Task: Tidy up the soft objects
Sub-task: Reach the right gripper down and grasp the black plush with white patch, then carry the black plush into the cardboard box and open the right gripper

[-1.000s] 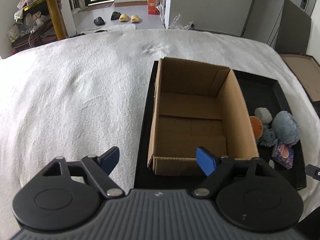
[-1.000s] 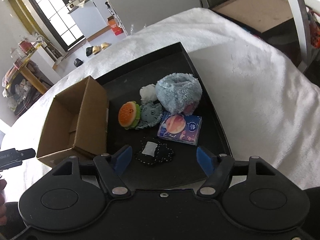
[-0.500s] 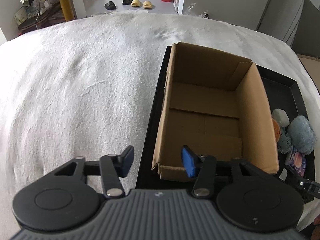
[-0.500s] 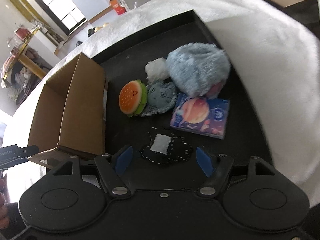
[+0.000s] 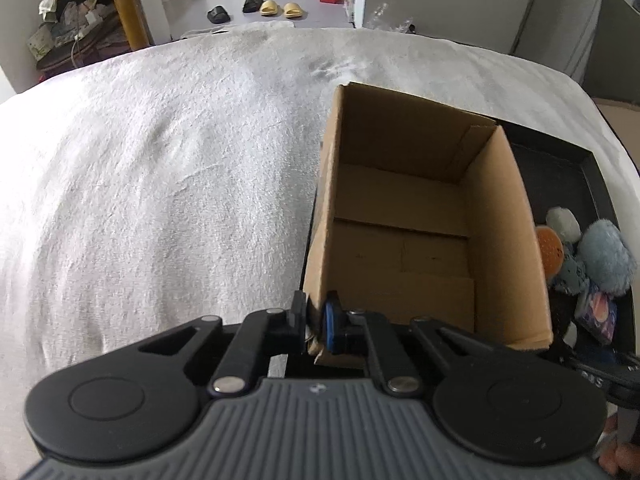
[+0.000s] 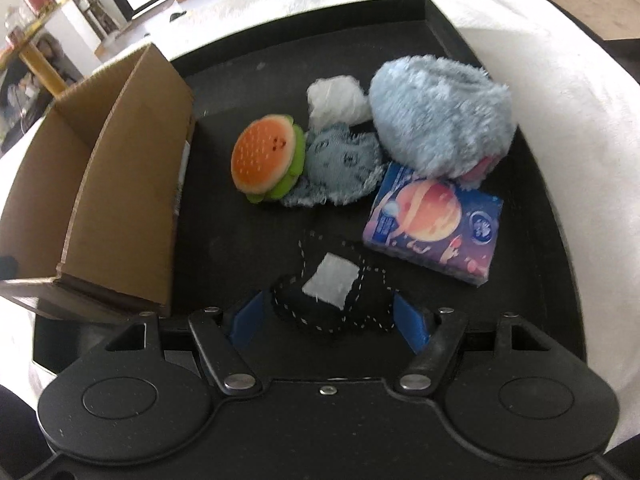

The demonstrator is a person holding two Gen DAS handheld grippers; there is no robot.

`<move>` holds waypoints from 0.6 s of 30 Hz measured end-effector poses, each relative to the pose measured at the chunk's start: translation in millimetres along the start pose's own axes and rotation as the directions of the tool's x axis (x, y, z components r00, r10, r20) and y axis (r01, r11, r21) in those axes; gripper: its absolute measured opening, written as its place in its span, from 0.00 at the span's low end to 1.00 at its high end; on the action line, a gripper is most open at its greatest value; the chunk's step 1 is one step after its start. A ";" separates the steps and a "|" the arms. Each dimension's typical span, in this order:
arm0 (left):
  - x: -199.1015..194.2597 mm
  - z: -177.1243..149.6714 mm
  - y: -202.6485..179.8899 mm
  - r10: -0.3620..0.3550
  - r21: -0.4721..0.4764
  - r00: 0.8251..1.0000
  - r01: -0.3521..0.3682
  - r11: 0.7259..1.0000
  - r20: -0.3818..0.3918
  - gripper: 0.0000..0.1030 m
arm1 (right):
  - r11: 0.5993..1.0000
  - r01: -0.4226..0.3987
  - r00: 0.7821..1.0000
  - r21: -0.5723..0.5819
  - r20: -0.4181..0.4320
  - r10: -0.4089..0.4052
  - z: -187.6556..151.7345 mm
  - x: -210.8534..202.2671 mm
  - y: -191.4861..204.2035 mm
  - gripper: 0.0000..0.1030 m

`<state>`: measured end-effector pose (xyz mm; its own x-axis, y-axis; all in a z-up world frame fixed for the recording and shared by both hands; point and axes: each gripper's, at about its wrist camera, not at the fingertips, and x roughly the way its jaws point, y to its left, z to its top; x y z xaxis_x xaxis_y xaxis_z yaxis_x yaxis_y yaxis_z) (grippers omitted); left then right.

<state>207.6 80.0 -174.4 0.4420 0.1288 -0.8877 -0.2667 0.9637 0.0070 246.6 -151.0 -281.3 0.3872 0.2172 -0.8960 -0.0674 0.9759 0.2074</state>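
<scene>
An empty cardboard box (image 5: 404,240) stands on a black tray (image 6: 500,216). My left gripper (image 5: 315,322) is shut on the box's near left corner. My right gripper (image 6: 332,318) is open, its fingers on either side of a black stitched pouch with a white patch (image 6: 330,294). Beyond it lie a burger plush (image 6: 266,158), a blue-grey round cloth toy (image 6: 342,164), a white fluffy ball (image 6: 336,98), a fluffy blue plush (image 6: 440,114) and a planet-print tissue pack (image 6: 434,222). The plush pile also shows in the left wrist view (image 5: 592,256).
The tray sits on a white fleecy cover (image 5: 160,184). The box (image 6: 100,184) stands at the tray's left side, close to the burger plush. Beyond the cover are a yellow-legged table (image 5: 120,20) and slippers on the floor (image 5: 276,8).
My left gripper moved right and closed on the box's near left corner. My right gripper moved down and forward, so its open fingers now flank the black pouch.
</scene>
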 end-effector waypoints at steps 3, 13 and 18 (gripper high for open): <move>-9.1 -4.5 -3.7 -0.010 0.030 1.000 0.010 1.000 -0.002 0.08 | 0.998 0.040 0.999 -0.048 0.028 -0.039 -5.1 -1.3 5.6 0.51; -17.3 -20.3 0.0 -0.020 0.045 1.000 0.021 0.999 -0.014 0.08 | 1.000 -0.002 0.996 -0.018 0.092 0.003 -4.9 -41.1 -10.6 0.28; -15.3 -20.9 -0.7 -0.024 0.047 0.999 0.025 0.999 -0.029 0.08 | 0.999 -0.008 0.992 -0.033 0.125 0.012 -6.0 -63.9 -1.4 0.28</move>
<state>183.2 72.5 -170.5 0.4234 0.0991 -0.9005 -0.2153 0.9765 0.0063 216.4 -166.0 -226.7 0.4984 0.2250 -0.8372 -0.1005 0.9742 0.2020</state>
